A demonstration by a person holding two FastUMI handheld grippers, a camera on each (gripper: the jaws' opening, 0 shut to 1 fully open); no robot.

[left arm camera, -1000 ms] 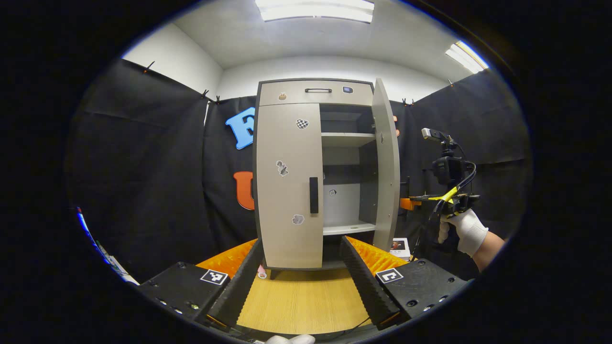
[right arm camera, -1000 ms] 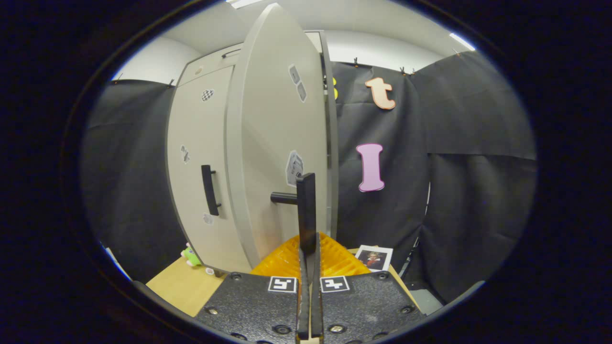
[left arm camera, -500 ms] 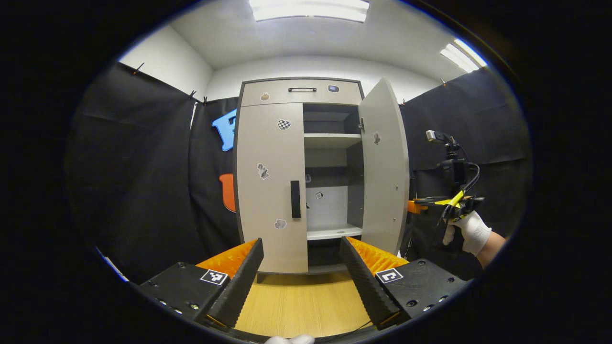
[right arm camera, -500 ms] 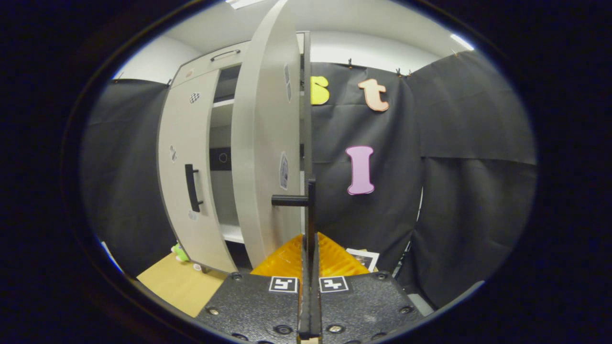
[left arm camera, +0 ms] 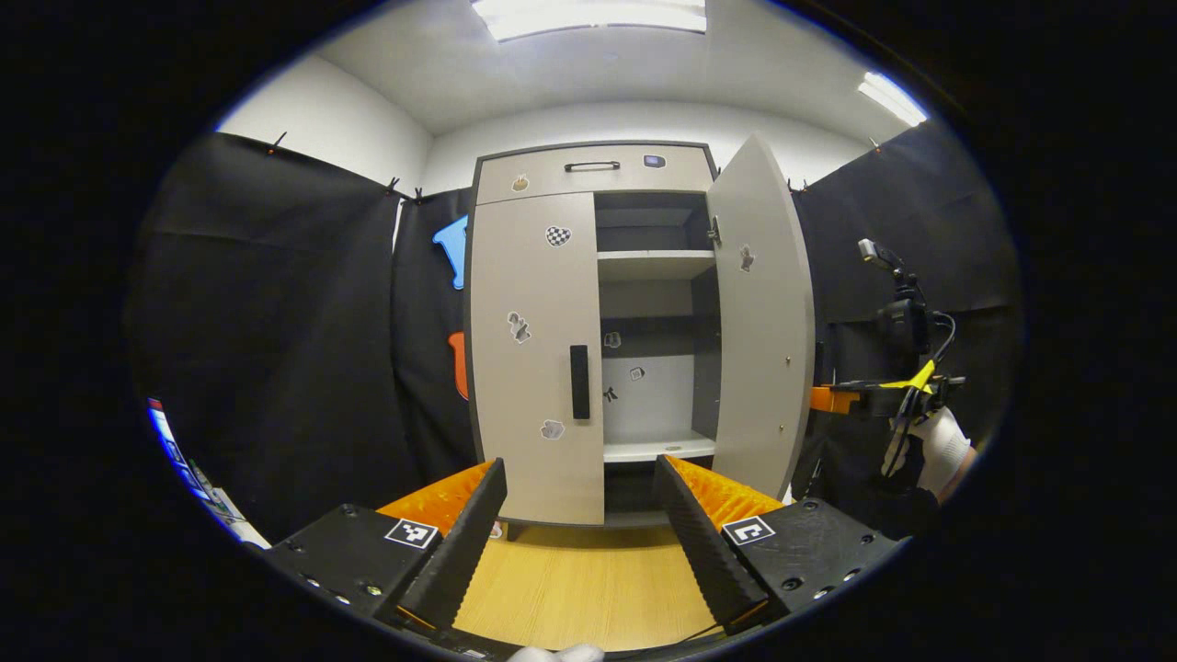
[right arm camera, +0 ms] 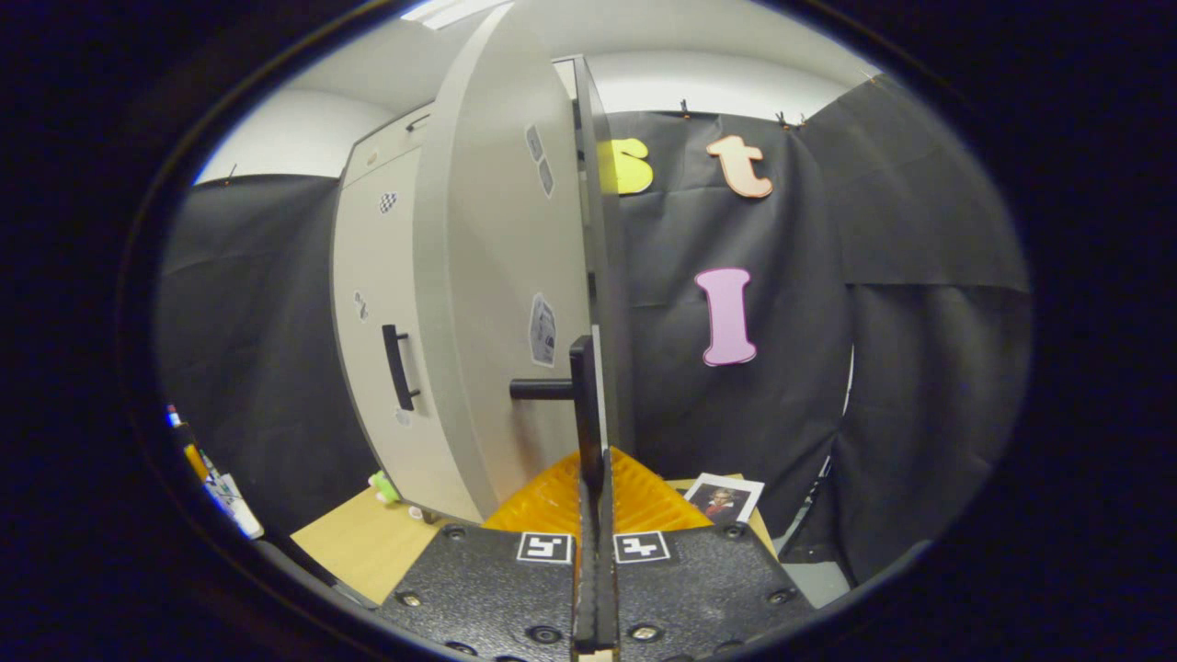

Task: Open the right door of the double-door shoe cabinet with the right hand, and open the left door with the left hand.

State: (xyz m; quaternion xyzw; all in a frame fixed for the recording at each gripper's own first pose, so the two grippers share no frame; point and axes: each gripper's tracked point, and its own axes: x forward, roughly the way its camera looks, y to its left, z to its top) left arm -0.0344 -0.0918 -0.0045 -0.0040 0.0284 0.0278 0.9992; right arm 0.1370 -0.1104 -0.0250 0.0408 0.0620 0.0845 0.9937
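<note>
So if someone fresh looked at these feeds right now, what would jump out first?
Probably the tall cabinet with its right door swung wide, showing bare shelves, while the left door sits shut. Next, in the right gripper view, the right gripper closed on the right door's handle. The left gripper hangs open in front of the cabinet, short of the left door's handle.

Matt smooth shoe cabinet (left arm camera: 533, 349); wood-grain table (left arm camera: 579, 588); rough-textured claw (left arm camera: 579, 515) housings
</note>
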